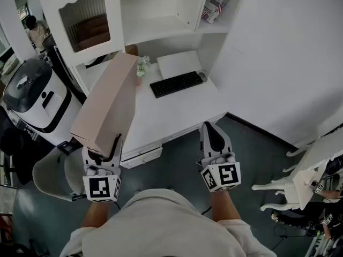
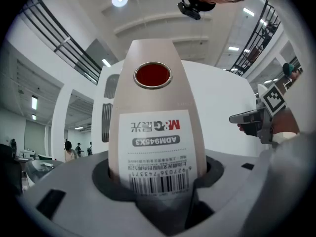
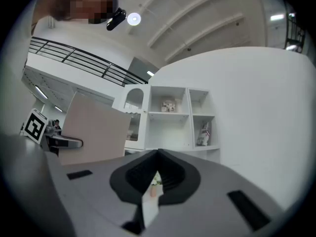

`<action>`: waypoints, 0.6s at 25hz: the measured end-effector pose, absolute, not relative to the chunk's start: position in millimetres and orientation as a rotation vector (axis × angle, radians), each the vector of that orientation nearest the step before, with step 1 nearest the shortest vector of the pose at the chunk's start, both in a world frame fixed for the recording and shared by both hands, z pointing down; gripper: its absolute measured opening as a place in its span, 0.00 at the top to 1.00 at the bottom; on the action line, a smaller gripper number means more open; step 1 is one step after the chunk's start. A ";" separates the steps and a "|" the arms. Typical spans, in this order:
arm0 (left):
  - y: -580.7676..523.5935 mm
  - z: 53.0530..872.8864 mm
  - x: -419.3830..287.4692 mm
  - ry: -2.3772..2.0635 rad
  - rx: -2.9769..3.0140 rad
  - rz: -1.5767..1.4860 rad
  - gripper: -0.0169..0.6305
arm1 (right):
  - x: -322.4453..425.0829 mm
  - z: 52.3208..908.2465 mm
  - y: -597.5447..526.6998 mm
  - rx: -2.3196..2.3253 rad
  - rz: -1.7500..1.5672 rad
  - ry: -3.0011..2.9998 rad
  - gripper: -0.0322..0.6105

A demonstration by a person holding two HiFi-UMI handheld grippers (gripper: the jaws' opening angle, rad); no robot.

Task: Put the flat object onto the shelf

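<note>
A long, flat, pinkish-beige box [image 1: 107, 103] is tilted up over the desk's left end, and my left gripper [image 1: 105, 146] is shut on its near end. In the left gripper view the flat box [image 2: 155, 127] rises between the jaws, showing a barcode label and a red round spot near its top. My right gripper [image 1: 212, 128] hovers at the desk's front edge, shut with nothing in it. In the right gripper view my right gripper [image 3: 157, 156] points at the white shelf unit [image 3: 168, 127], with the flat box [image 3: 94, 130] at its left. The shelf unit [image 1: 161, 28] stands behind the desk.
On the white desk [image 1: 177, 114] lie a black keyboard [image 1: 176, 84], a white pad [image 1: 179, 63] and a small plant [image 1: 142, 68]. A printed box [image 1: 214, 4] sits in an upper right compartment. A black-and-white machine [image 1: 32, 95] and a grey chair [image 1: 51, 173] are at left, white furniture [image 1: 305, 175] at right.
</note>
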State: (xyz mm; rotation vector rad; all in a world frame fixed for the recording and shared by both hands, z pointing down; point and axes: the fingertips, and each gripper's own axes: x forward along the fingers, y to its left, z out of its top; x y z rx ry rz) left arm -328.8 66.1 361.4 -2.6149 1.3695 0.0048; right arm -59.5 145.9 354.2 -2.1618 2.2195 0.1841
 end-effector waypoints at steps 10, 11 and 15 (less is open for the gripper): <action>68.3 363.1 -316.0 1.377 -2.609 -0.007 0.54 | -49.7 352.2 148.0 -2.116 0.180 2.223 0.95; 69.2 362.9 -314.1 1.381 -2.605 -0.009 0.54 | -48.3 352.0 148.6 -2.112 0.183 2.228 0.95; 73.7 363.6 -305.3 1.400 -2.591 -0.014 0.54 | -39.8 352.9 152.4 -2.092 0.180 2.247 0.95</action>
